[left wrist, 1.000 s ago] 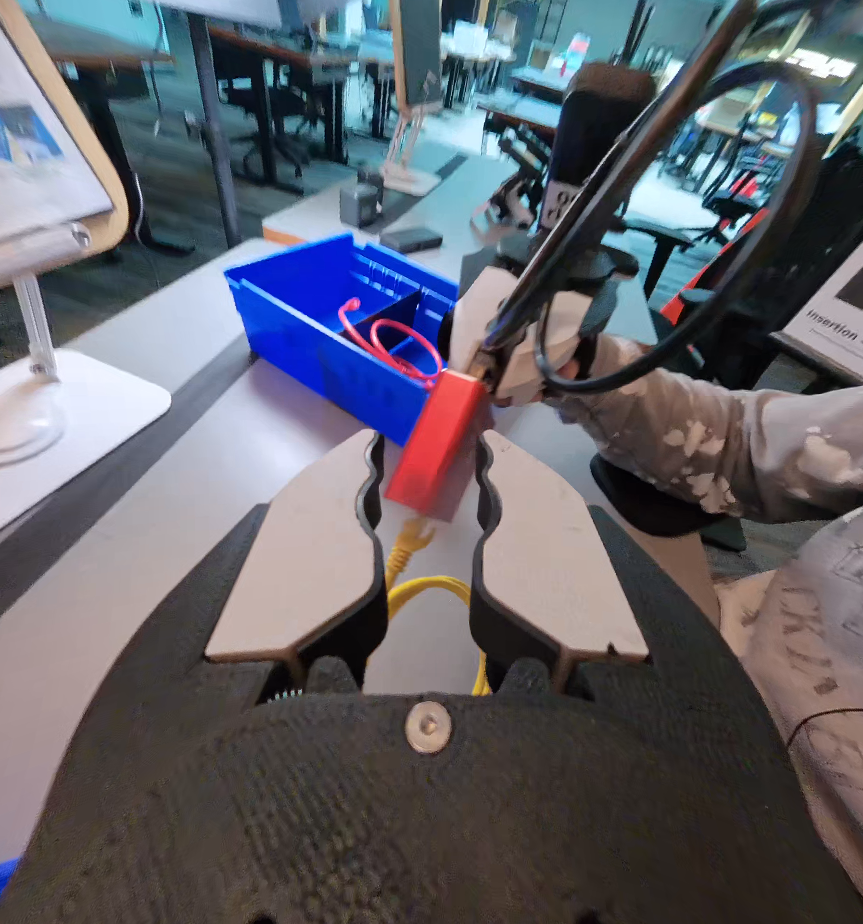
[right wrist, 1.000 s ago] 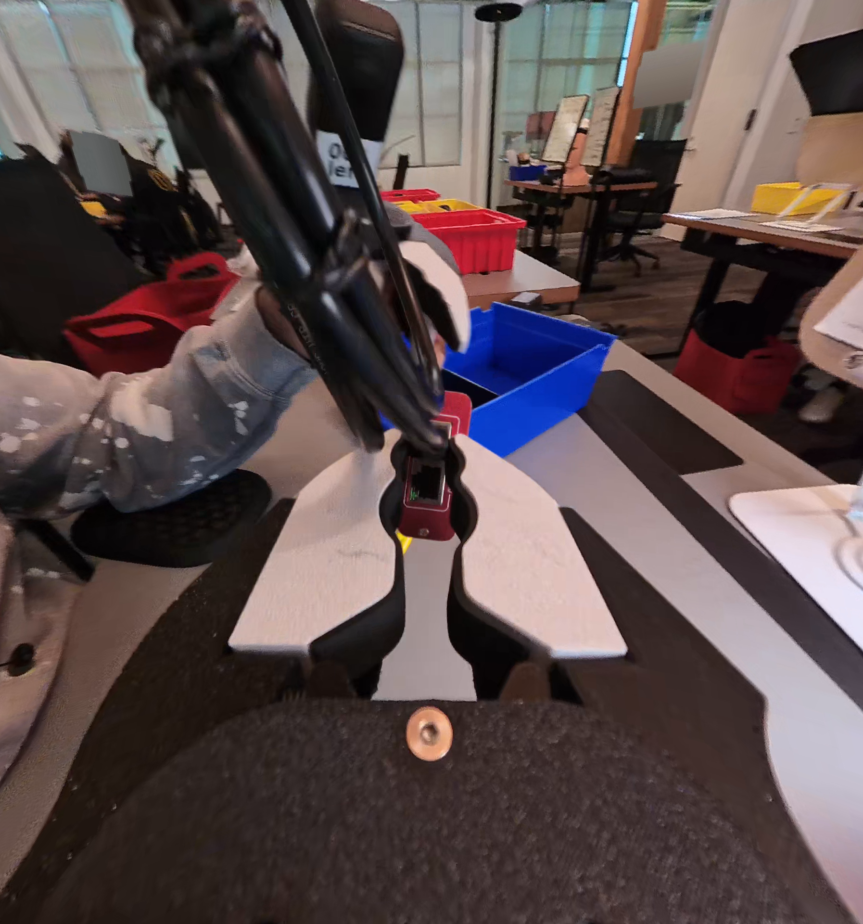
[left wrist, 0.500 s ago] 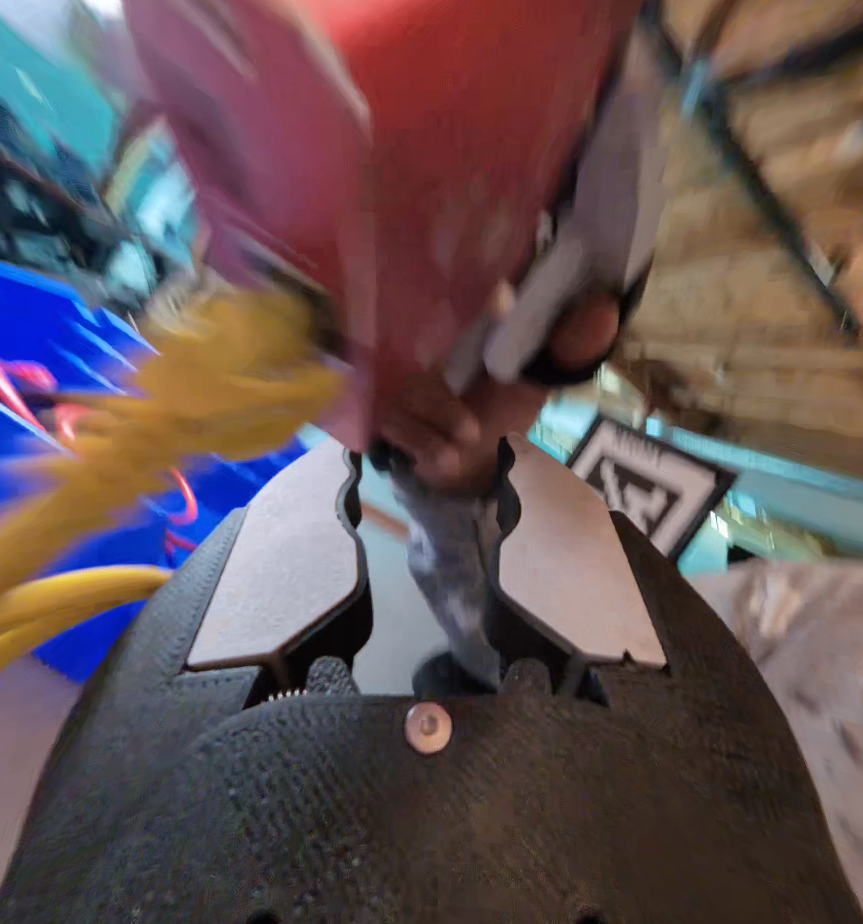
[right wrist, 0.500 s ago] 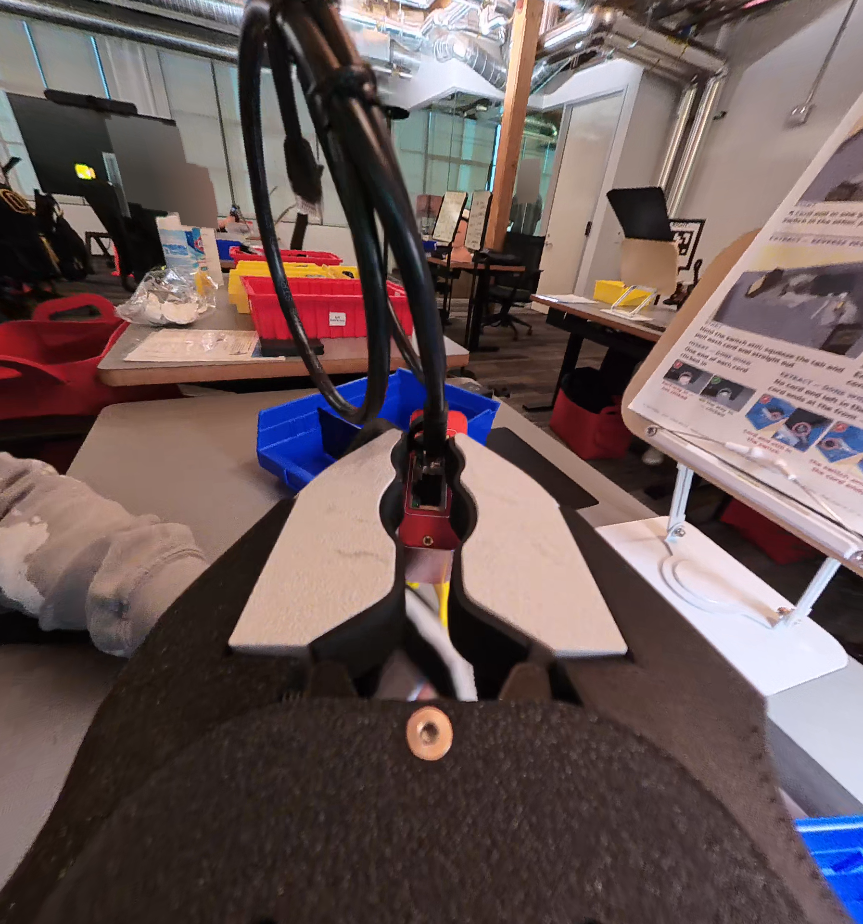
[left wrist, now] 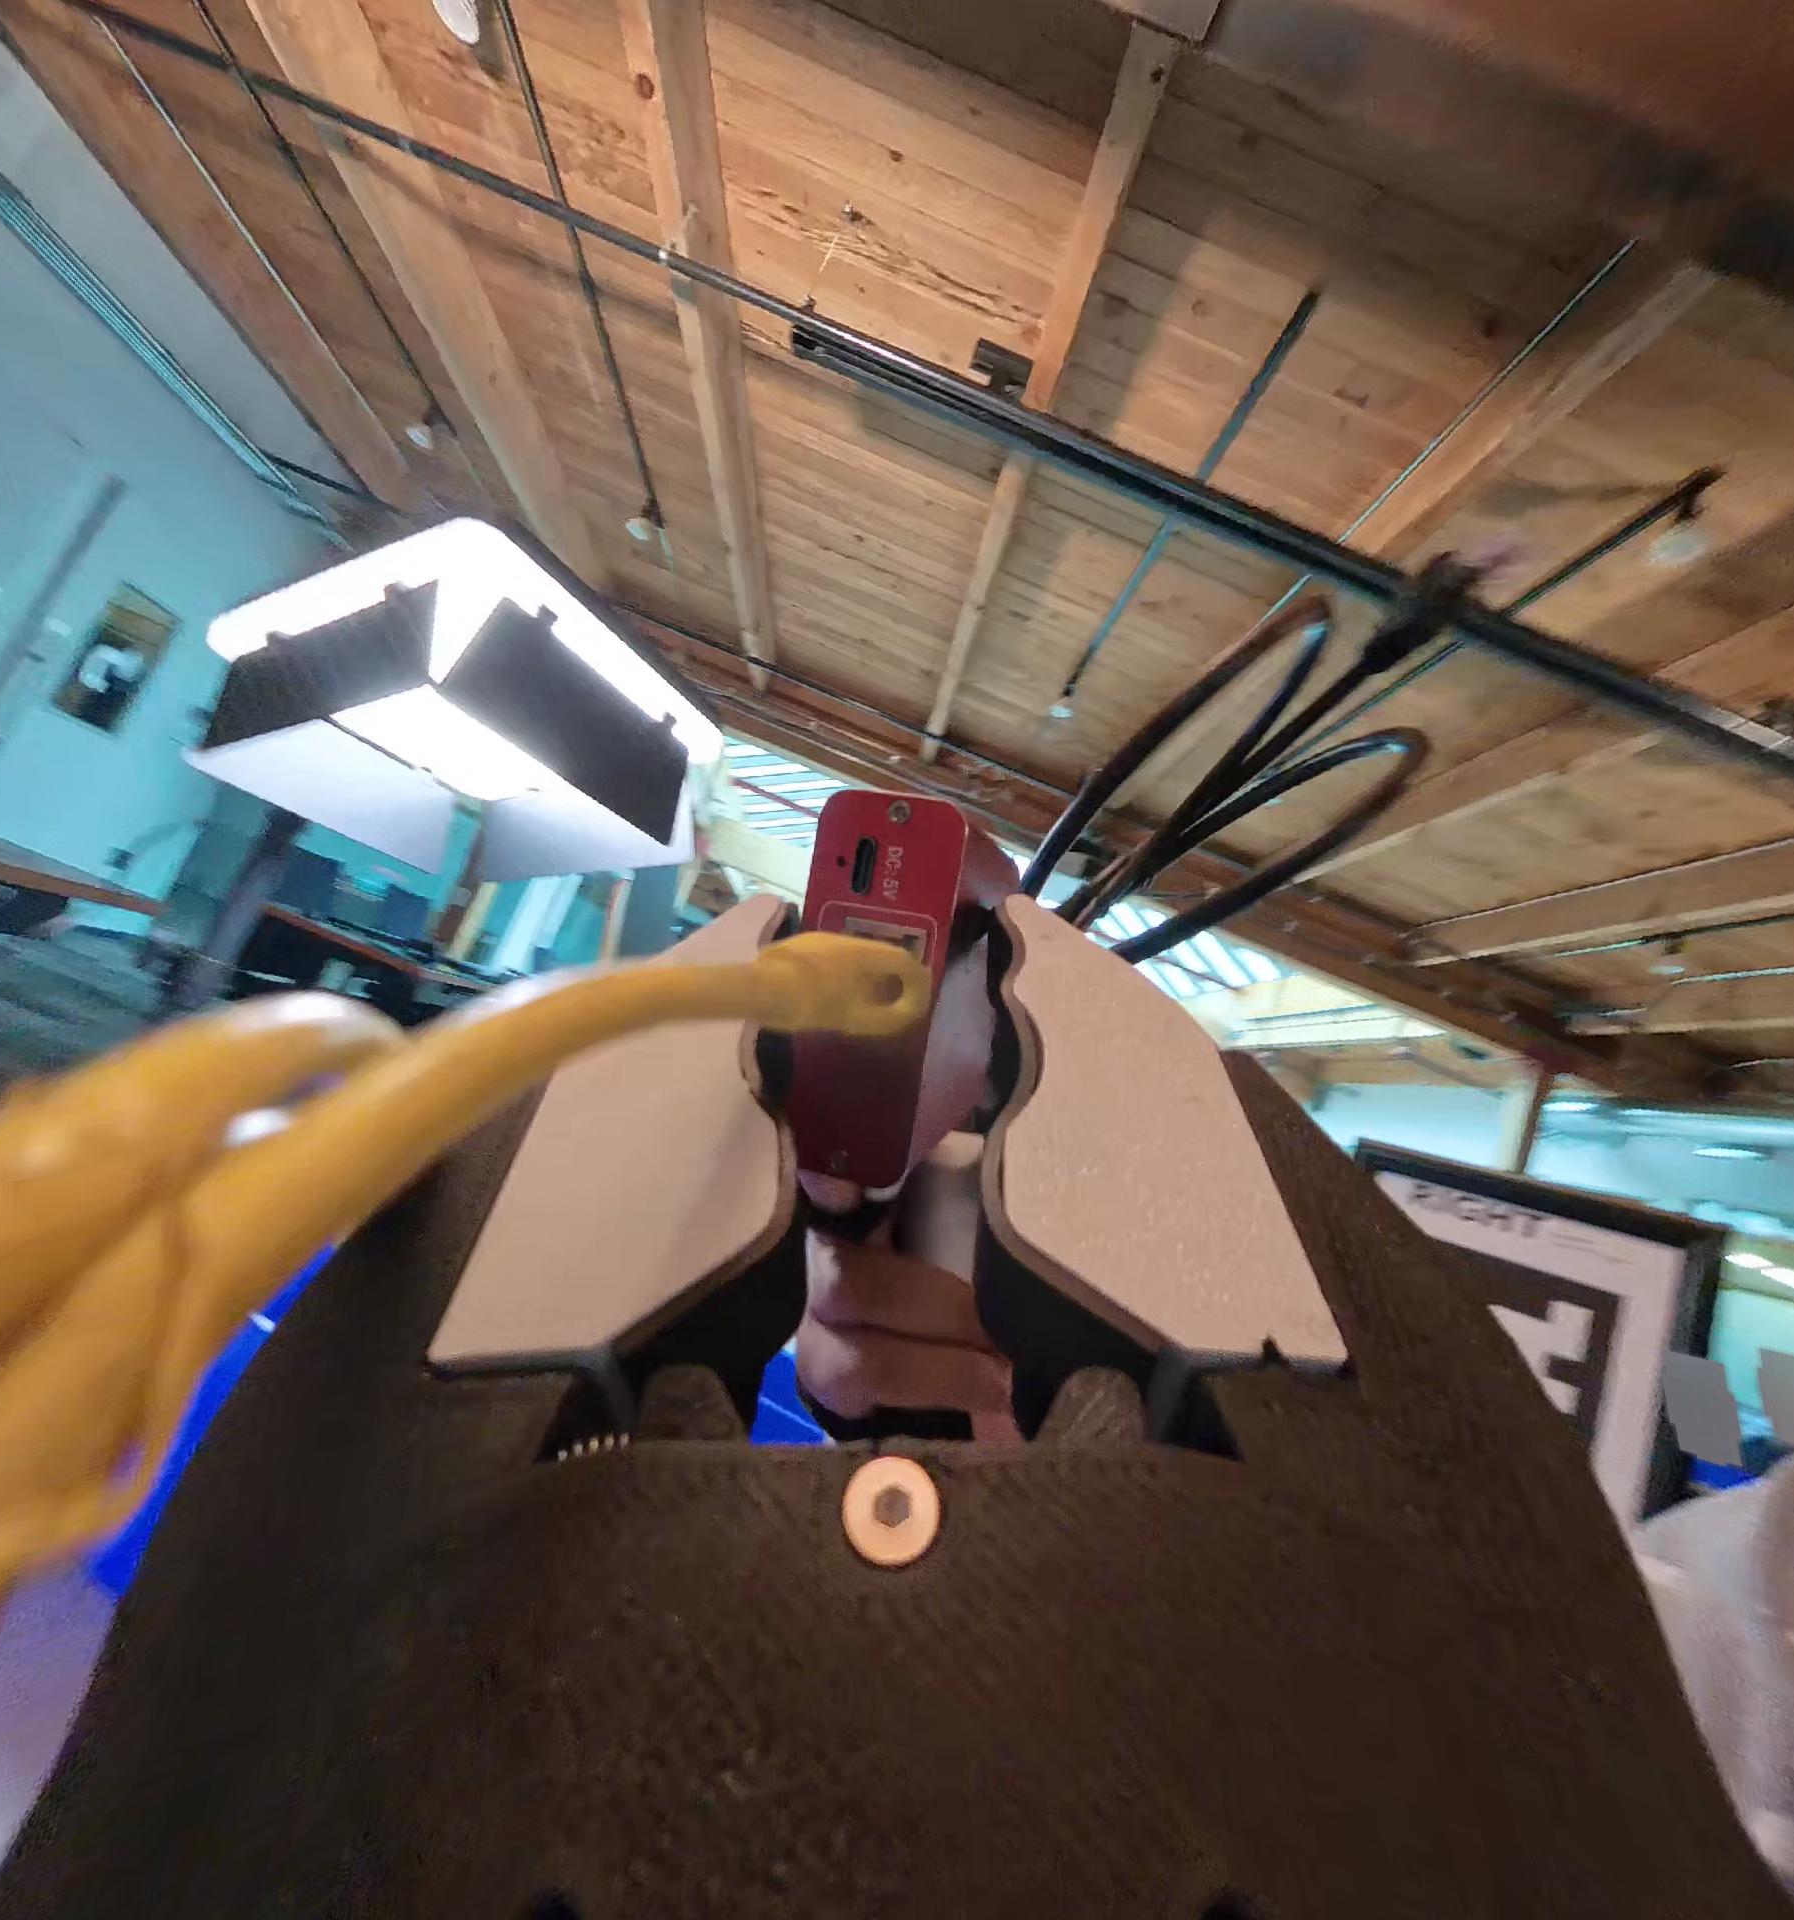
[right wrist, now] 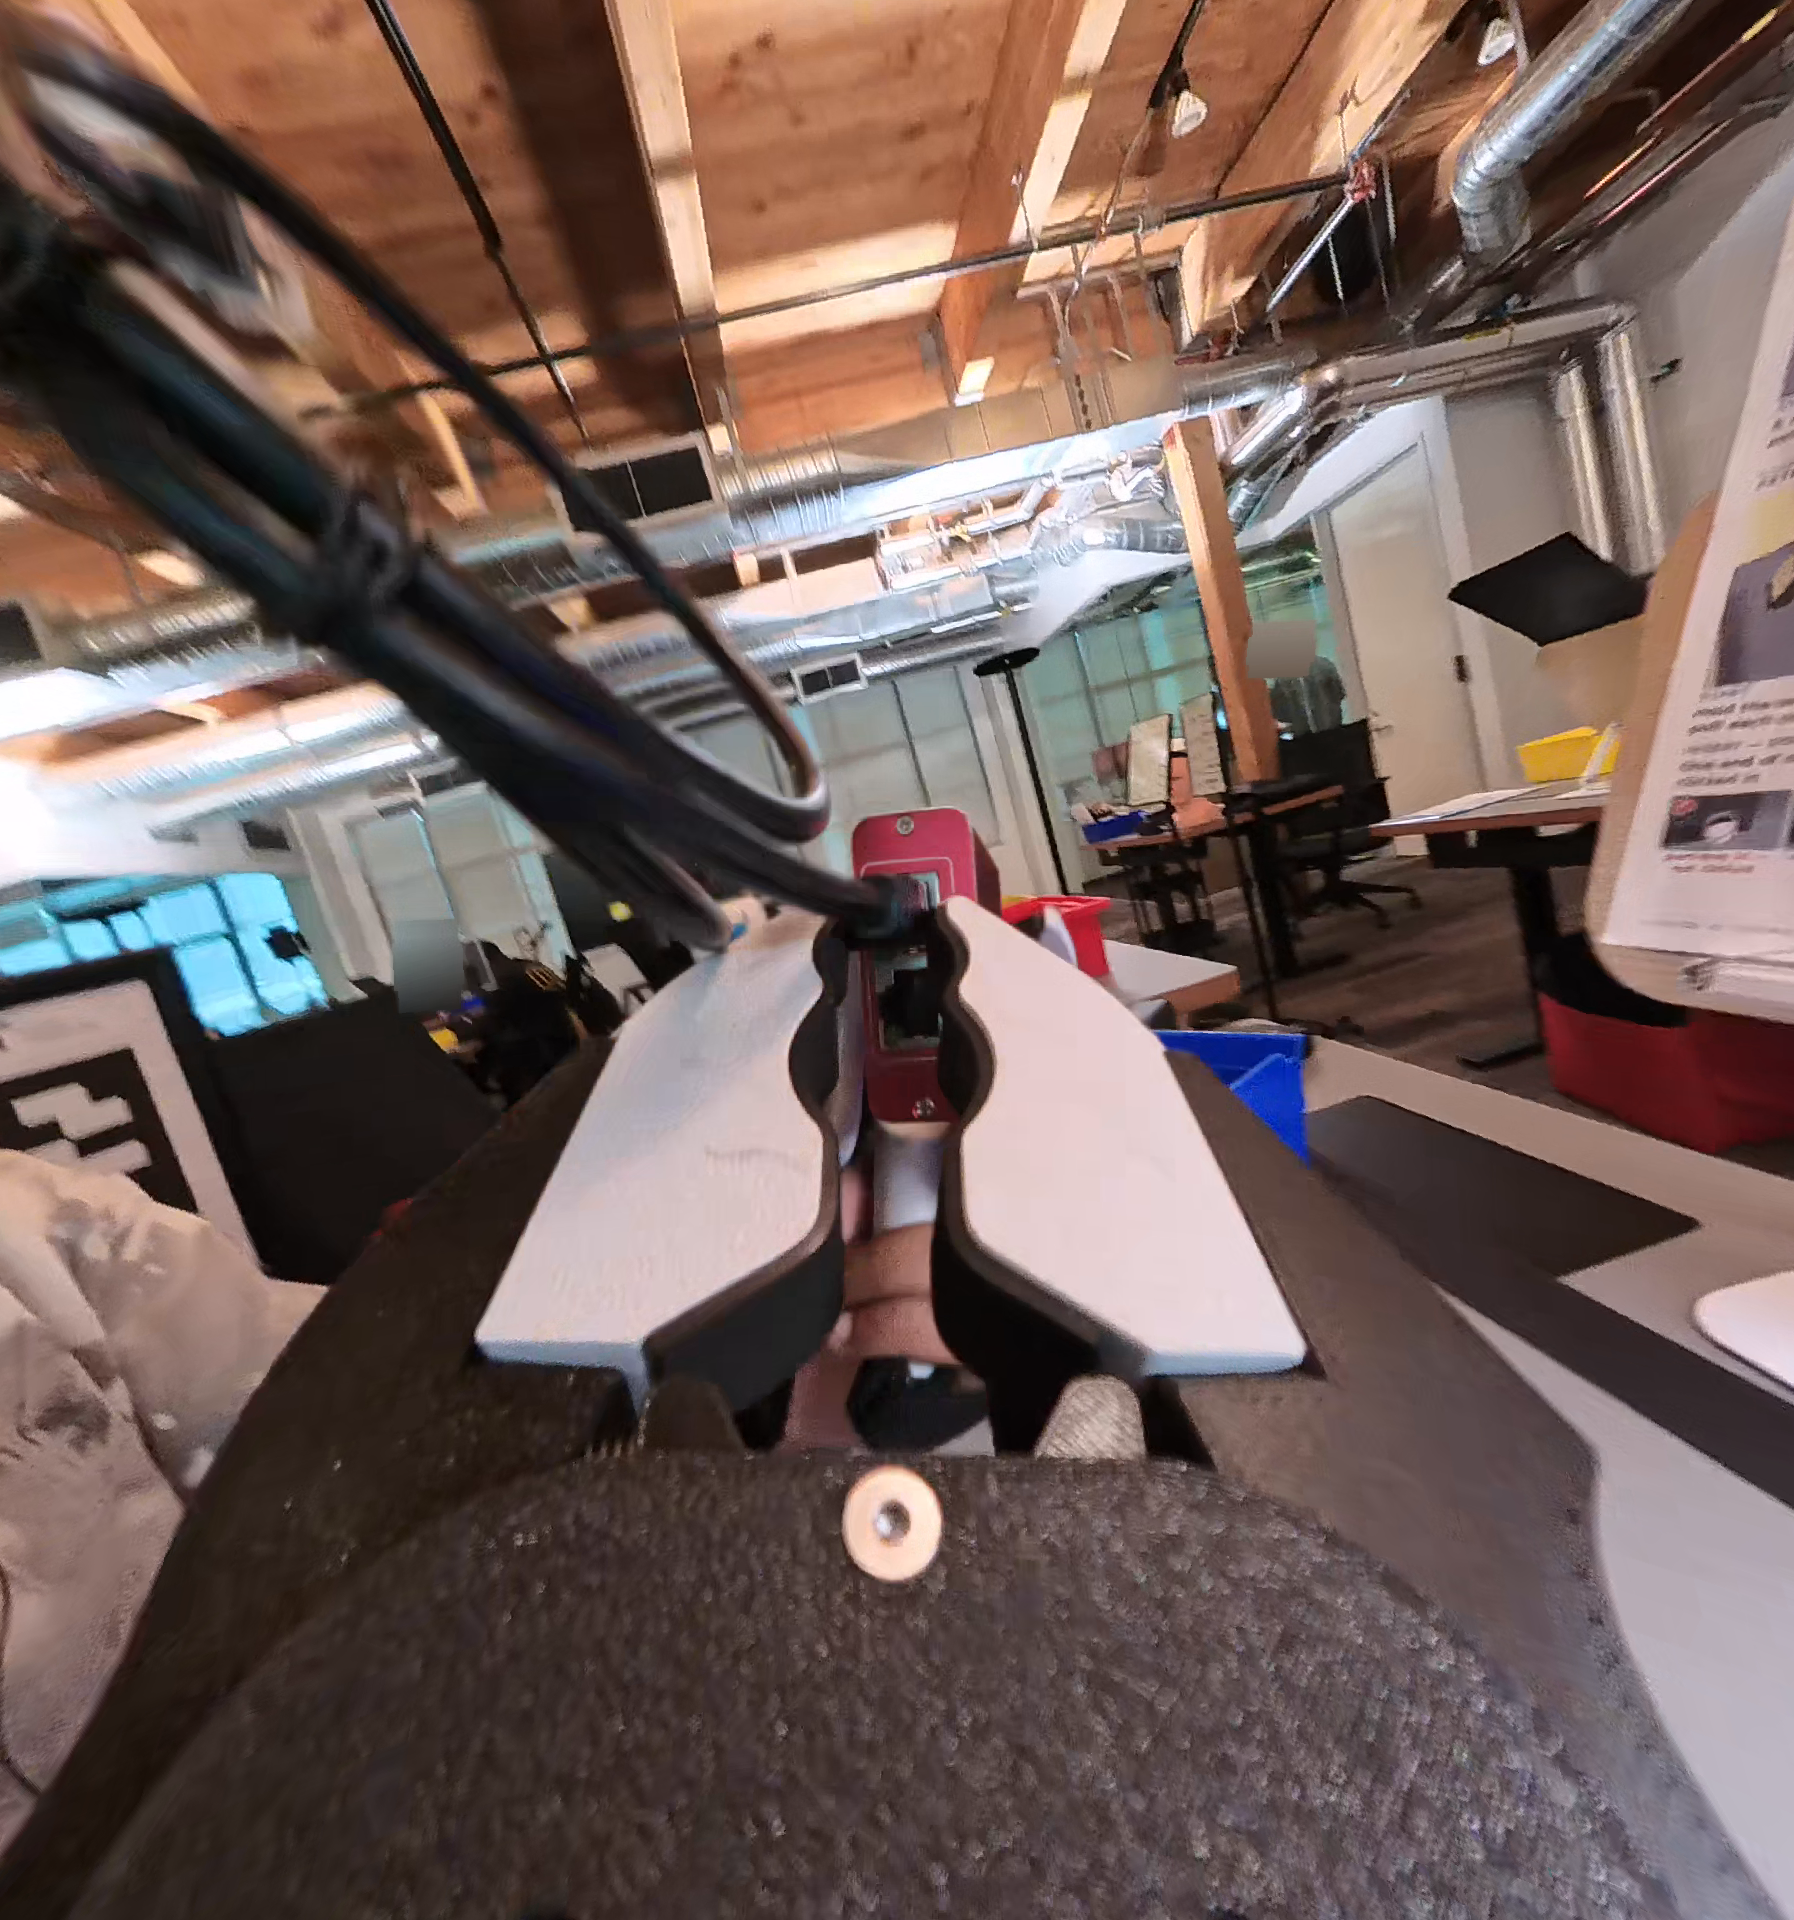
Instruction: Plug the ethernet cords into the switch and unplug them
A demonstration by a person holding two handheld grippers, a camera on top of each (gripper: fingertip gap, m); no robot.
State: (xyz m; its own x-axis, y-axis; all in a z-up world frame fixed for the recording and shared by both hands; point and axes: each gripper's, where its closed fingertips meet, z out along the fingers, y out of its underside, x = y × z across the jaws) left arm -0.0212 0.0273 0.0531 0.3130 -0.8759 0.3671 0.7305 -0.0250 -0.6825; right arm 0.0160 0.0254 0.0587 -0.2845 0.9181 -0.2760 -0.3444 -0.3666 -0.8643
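Note:
A red switch point(left wrist: 857, 1101) is held up in the air, seen against the ceiling. My right gripper point(right wrist: 895, 925) is shut on the switch point(right wrist: 908, 1081). A black ethernet cord point(right wrist: 560, 707) is plugged into the face of the switch that the right wrist view shows, and loops up to the left. A yellow ethernet cord point(left wrist: 560, 1029) is plugged into the opposite face and hangs off to the left. My left gripper point(left wrist: 888, 914) faces that side, open, with a finger on each side of the switch. The black cords point(left wrist: 1236, 790) show behind it.
A grey table point(right wrist: 1703, 1558) lies below right, with a blue bin point(right wrist: 1257, 1081), a black strip and a white stand base point(right wrist: 1786, 1340) under a document board point(right wrist: 1745, 623). A marker sign point(right wrist: 41, 1101) and a person's sleeve point(right wrist: 72, 1299) are at the left.
My right gripper has lifted the switch off the table and tilted it upward. My left gripper has swung up from the table to face it. The yellow cord rose with the switch.

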